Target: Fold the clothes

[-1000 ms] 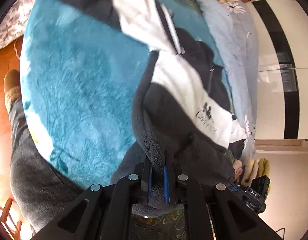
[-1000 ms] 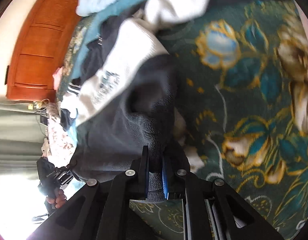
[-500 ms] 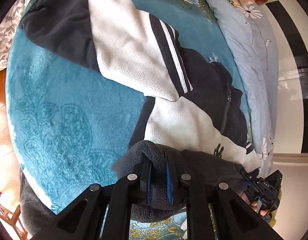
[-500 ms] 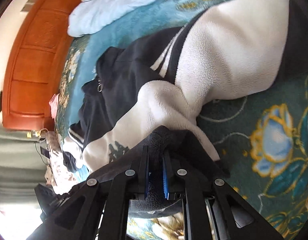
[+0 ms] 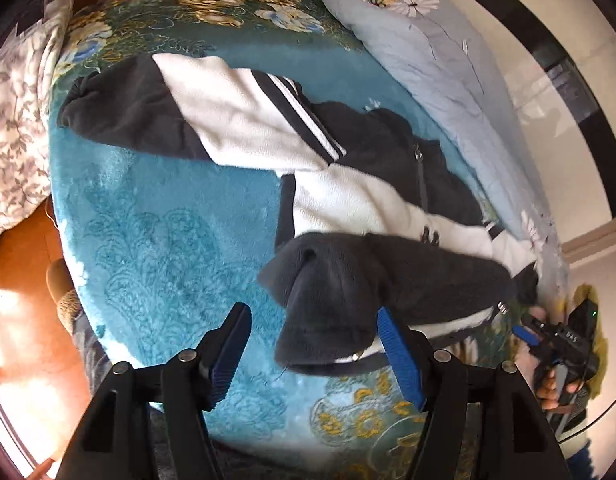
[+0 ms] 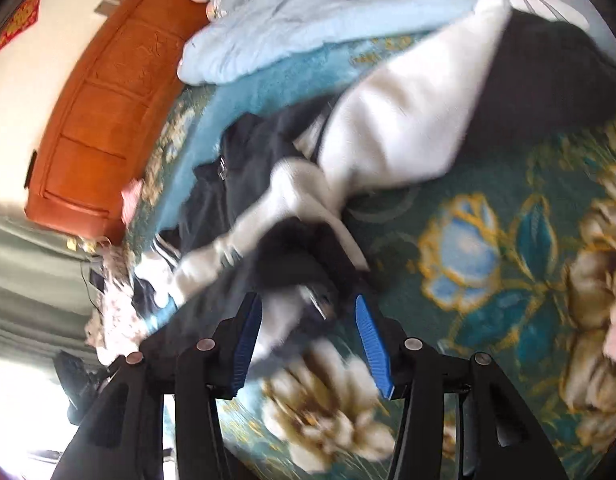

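A black and white fleece jacket lies spread on the teal blanket of a bed, one sleeve stretched out to the left. Its dark hem is folded up over the body. My left gripper is open, and the folded dark hem corner lies loose between the blue pads. In the right wrist view the same jacket lies ahead, blurred by motion. My right gripper is open around the other hem corner. The right gripper also shows in the left wrist view.
A light blue quilt lies along the bed's far side, also in the right wrist view. A wooden headboard stands behind. A floral grey cloth hangs at the left bed edge above the wooden floor.
Both grippers carried the jacket's hem up over its body, laid it down and opened. The hem now rests loose on the jacket. The right view is still moving.
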The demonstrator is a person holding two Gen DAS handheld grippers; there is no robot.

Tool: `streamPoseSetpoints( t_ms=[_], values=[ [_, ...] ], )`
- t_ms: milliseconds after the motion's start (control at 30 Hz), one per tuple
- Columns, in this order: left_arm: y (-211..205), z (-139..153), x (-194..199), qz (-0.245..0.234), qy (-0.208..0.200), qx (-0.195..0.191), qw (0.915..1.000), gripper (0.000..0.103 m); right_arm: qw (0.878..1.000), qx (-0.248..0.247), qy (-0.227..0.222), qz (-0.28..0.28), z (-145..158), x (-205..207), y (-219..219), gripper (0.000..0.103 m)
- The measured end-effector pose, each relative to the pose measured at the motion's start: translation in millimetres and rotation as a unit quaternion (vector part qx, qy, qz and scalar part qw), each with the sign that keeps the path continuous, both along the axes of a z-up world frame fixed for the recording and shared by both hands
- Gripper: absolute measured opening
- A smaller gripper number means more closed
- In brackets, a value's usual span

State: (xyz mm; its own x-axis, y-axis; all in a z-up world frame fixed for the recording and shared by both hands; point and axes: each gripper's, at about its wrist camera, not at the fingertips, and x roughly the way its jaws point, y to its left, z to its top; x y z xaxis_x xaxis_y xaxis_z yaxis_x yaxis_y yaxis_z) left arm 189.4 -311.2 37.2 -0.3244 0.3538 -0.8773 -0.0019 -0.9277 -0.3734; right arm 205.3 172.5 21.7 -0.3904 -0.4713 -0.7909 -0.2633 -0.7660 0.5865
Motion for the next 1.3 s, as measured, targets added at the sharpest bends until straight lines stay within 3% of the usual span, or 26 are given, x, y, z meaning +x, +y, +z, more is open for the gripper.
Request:
streamPoseSetpoints(
  t_ms=[133, 267, 400, 433, 500, 567, 633, 667, 700, 767, 867, 1000, 1067, 1133, 1200, 1300],
  values=[
    [23, -16, 4, -0.043, -0.004, -0.069, 0.9966, 0.07, 0.999, 0.025, -0.029, 0.02, -23, 10, -14, 0.05],
    [47, -25, 2, -0.072, 0.015, -0.151, 0.9858, 0.07, 1.0, 0.022, 0.0, -0.012, -24, -7, -21, 0.05],
    [57, -28, -6, -0.063, 0.034, -0.22, 0.9728, 0.07, 0.994, 0.107, -0.002, -0.005, -24, -29, -36, 0.05],
    [55, -26, -10, -0.05, 0.035, -0.22, 0.9735, 0.07, 0.992, 0.125, -0.001, -0.003, -23, -33, -39, 0.05],
    [48, -21, -17, -0.023, 0.036, -0.208, 0.9773, 0.069, 0.988, 0.154, 0.005, -0.009, -21, -37, -43, 0.05],
    [40, -13, -21, -0.001, 0.038, -0.191, 0.9808, 0.059, 0.987, 0.16, 0.005, -0.022, -18, -38, -41, 0.048],
    [35, -6, -23, 0.013, 0.034, -0.178, 0.9833, 0.015, 0.986, 0.165, 0.003, -0.034, -14, -39, -38, 0.03],
    [32, -1, -22, 0.02, 0.033, -0.174, 0.984, 0.01, 0.984, 0.173, 0.003, -0.034, -10, -38, -39, 0.021],
    [29, 5, -20, 0.029, 0.032, -0.17, 0.9845, 0.01, 0.983, 0.18, 0.002, -0.034, -5, -38, -41, 0.014],
    [18, 21, -13, 0.046, 0.028, -0.124, 0.9908, 0.01, 0.978, 0.208, 0.01, -0.027, 11, -34, -45, 0.007],
    [-3, 48, 4, 0.072, 0.025, -0.053, 0.9957, 0.01, 0.972, 0.232, 0.045, -0.011, 47, -23, -52, 0.007],
    [-24, 79, 40, 0.088, 0.023, 0.025, 0.9956, 0.01, 0.959, 0.261, 0.108, 0.013, 117, 9, -56, 0.006],
    [-32, 80, 59, 0.096, 0.009, 0.061, 0.9935, 0.01, 0.959, 0.254, 0.123, 0.017, 143, 28, -53, 0.006],
    [-36, 63, 75, 0.103, -0.021, 0.067, 0.9922, 0.01, 0.957, 0.261, 0.126, 0.028, 158, 52, -51, 0.006],
    [-36, 31, 87, 0.114, -0.073, 0.068, 0.9885, 0.01, 0.952, 0.284, 0.101, 0.048, 147, 62, -58, 0.006],
    [-33, -10, 101, 0.131, -0.128, 0.075, 0.9802, 0.01, 0.955, 0.282, -0.002, 0.088, 78, 79, -61, 0.006]
  ],
)
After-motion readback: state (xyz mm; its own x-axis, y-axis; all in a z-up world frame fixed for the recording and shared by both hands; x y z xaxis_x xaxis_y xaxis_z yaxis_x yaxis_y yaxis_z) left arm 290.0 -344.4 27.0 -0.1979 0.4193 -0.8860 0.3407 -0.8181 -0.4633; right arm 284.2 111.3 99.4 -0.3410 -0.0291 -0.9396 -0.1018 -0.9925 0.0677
